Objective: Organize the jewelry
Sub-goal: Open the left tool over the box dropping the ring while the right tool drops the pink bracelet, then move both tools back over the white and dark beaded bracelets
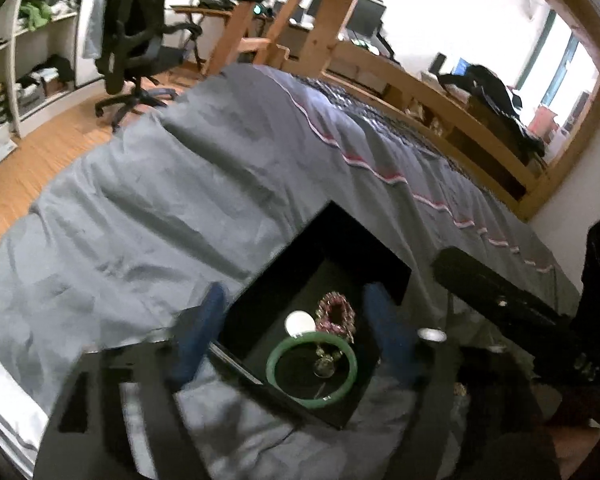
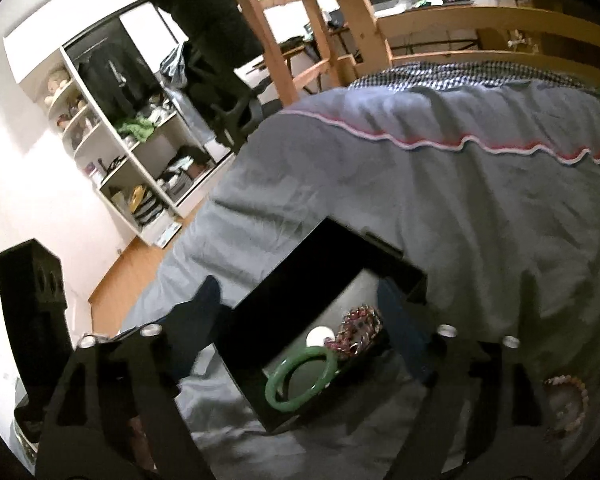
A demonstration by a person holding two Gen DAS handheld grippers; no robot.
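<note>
- A black box [image 1: 320, 264], square and hard-walled with a glossy dark floor, lies open on a wrinkled grey quilt [image 1: 160, 200] in the lower middle of both views.
- Inside it a smooth green bangle [image 1: 312, 370], a plain ring like jade, lies flat at the near end of the box floor.
- Within the bangle's ring sits a small glinting piece [image 1: 325, 360], too blurred to name.
- Just beyond the bangle lies a knobbly pink-and-purple bead bracelet [image 1: 336, 314], touching or nearly touching the bangle's rim.
- Beside the bracelet, to its left, is a flat white disc [image 1: 300, 323], round and matte.
- On the quilt at the lower right of the right wrist view, outside the box, lies a second bracelet [image 2: 568, 404] of pale pink beads.
- The left gripper [image 1: 300, 332] has its jaws spread wide; its blue-padded fingers [image 1: 200, 336] stand either side of the box, the left one just outside the left wall. They hold nothing.
- The right gripper [image 2: 300, 328] is likewise spread wide, dark fingers [image 2: 196, 312] flanking the box, nothing pinched; whether they touch its walls I cannot tell.
- The quilt has a wavy red-and-white trim [image 1: 380, 168] across it.
- Behind stand a pale wooden bed frame [image 1: 440, 92], a black office chair [image 1: 136, 40] at upper left, and white shelves [image 2: 140, 160] stuffed with clothes.
</note>
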